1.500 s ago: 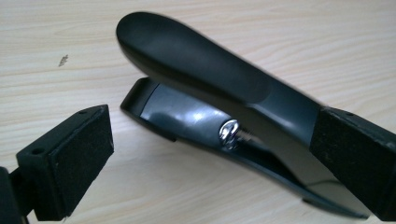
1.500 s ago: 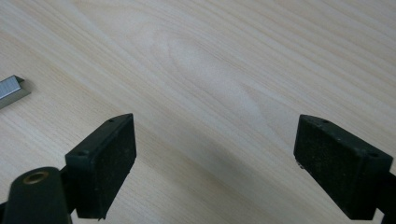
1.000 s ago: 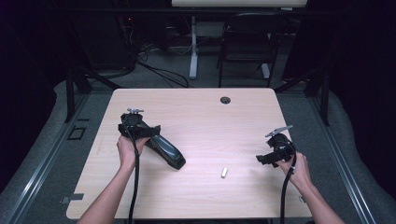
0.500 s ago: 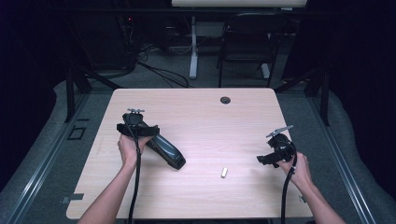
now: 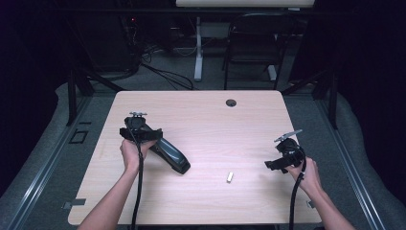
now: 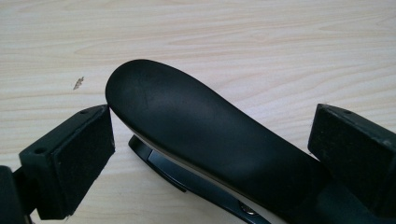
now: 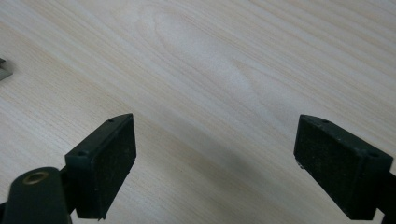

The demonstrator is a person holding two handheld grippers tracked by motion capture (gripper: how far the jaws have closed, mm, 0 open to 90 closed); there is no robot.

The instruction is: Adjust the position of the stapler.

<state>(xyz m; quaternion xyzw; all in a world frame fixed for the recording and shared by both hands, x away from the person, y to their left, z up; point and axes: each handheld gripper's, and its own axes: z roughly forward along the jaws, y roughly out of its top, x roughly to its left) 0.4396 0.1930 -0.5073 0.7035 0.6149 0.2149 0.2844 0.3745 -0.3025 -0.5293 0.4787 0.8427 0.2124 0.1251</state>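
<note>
Nothing much has shifted since the earlier frames: the black stapler (image 5: pixel 168 153) lies where it lay, and the right hand has only drifted a touch nearer the person's edge of the tabletop (image 5: pixel 210 120). That stapler rests on the left half of the wood, its long axis running diagonally, one end under the left claw (image 5: pixel 140 132) and the other pointing toward the middle and the near edge. In the left gripper view its rounded top (image 6: pixel 196 135) sits between the two spread pads, the left pad (image 6: pixel 84 154) just touching or nearly touching its nose and the right pad beside its body, so the jaws straddle it across its width without pinching yet. A small pale strip, seemingly a bar of staples (image 5: pixel 230 177), lies apart from the stapler's far end, between the two hands and nearer the right claw (image 5: pixel 276 164). That claw is spread wide and empty over bare wood, with the strip's corner (image 7: pixel 3 69) at the left edge of its view. Judging by this, the left hand is placed to close on the stapler, and the right is the nearer one for the strip.
</note>
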